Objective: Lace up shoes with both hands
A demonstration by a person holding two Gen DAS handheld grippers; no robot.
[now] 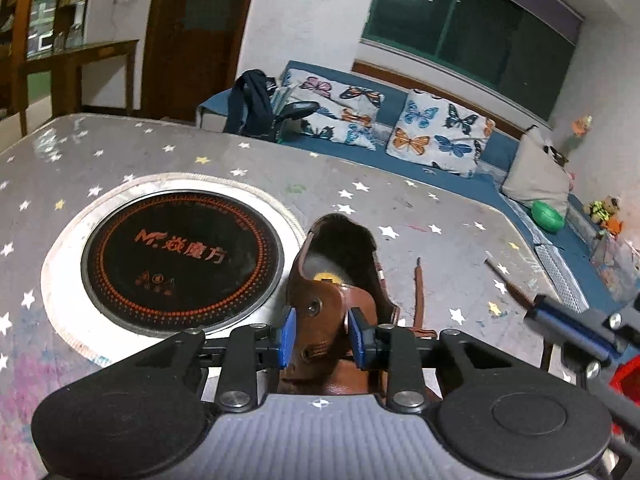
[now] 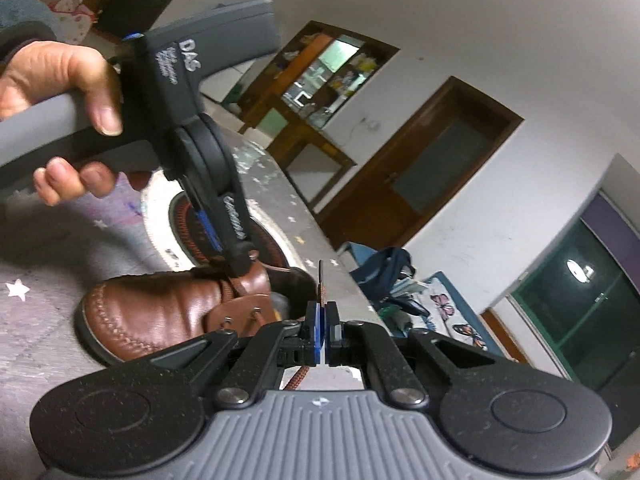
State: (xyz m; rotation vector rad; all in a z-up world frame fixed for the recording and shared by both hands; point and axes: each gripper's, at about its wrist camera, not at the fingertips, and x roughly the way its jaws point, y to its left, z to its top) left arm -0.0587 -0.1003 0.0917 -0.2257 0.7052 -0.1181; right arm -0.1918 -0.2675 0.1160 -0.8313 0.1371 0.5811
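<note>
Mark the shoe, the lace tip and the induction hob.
shoe (image 2: 160, 312): right wrist view, on the brown toe leather.
lace tip (image 2: 321, 280): right wrist view, on the dark aglet above the pads.
induction hob (image 1: 180, 256): left wrist view, on the black glass.

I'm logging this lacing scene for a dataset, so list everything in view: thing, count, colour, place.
shoe: one, brown leather, on the table, its flap between the left gripper's pads
shoelace: one, brown with a dark tip, pinched in the right gripper
table: one, grey with stars
induction hob: one, black, set in the table beside the shoe
butterfly cushions: two, white, on the blue bench
bag: one, dark blue, on the bench
ball: one, green, on the bench
left gripper: black with blue pads
right gripper: shut on the shoelace
hand: one, holding the left gripper's handle
</note>
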